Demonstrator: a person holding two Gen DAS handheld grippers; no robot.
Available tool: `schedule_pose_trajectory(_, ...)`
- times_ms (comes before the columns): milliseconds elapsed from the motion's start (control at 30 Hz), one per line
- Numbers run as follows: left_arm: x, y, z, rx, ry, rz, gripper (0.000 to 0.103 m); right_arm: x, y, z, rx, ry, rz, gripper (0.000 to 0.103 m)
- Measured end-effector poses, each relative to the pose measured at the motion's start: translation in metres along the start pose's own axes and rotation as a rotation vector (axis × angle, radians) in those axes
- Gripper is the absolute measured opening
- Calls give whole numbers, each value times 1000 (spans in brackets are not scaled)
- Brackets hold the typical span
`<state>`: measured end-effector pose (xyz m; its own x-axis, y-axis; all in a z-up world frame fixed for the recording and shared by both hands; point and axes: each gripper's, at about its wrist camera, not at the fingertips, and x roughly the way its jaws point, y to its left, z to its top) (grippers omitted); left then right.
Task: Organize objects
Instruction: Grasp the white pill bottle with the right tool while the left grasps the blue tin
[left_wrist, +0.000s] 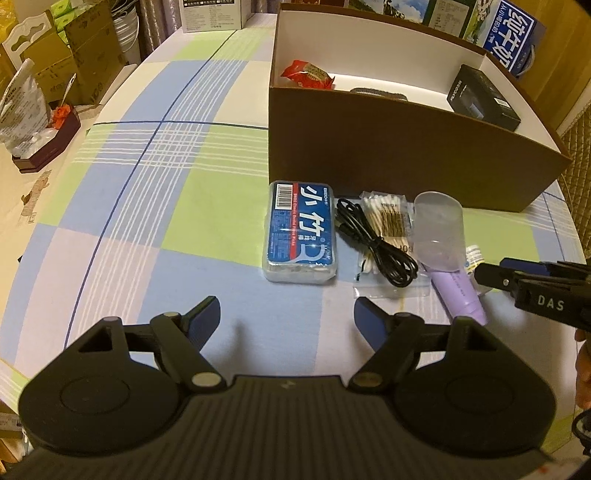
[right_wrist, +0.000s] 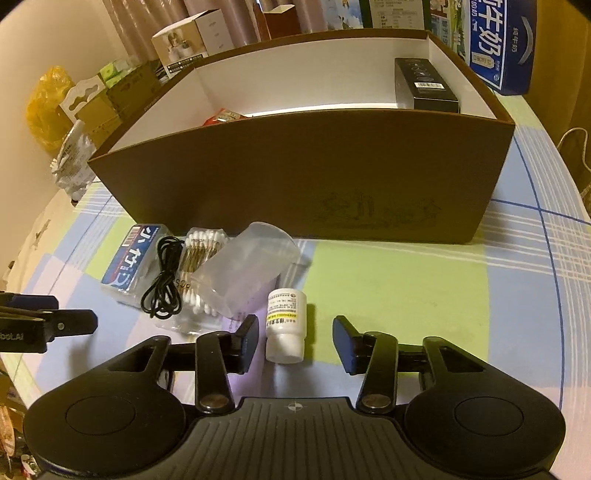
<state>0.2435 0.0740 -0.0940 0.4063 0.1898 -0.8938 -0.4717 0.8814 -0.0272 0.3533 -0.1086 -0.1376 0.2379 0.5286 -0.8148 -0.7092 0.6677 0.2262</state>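
- Right gripper (right_wrist: 295, 338) straddles the white bottle (right_wrist: 285, 325), which lies on its side on the cloth just in front of the box (right_wrist: 303, 173). Jaws part open, left pad nearly on it, right pad well off: no grip yet.
- Left gripper (left_wrist: 286, 317) hangs wide open and empty over bare cloth, short of the floss pack (left_wrist: 301, 230); likely lined up for it.
- Cable (left_wrist: 373, 245), swabs (left_wrist: 384, 218) and purple tube (left_wrist: 458, 291) sit in a row by the box wall, handy for loading.
- Box already holds a black carton (right_wrist: 424, 83) and a red packet (left_wrist: 308, 74).
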Motion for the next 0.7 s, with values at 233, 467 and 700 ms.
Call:
schedule_pose_trajectory(233,6,3,2,9,1,-6,76,12,2,2,-15,2,-16,34)
schedule_pose_trajectory(467,17,5,11,32,-8,-15,76,22,1,4,-40,18,-55,24)
schedule_pose_trajectory(700,33,-1,23,89,-21,-53,76,16,-22,5,23,6,-100,24)
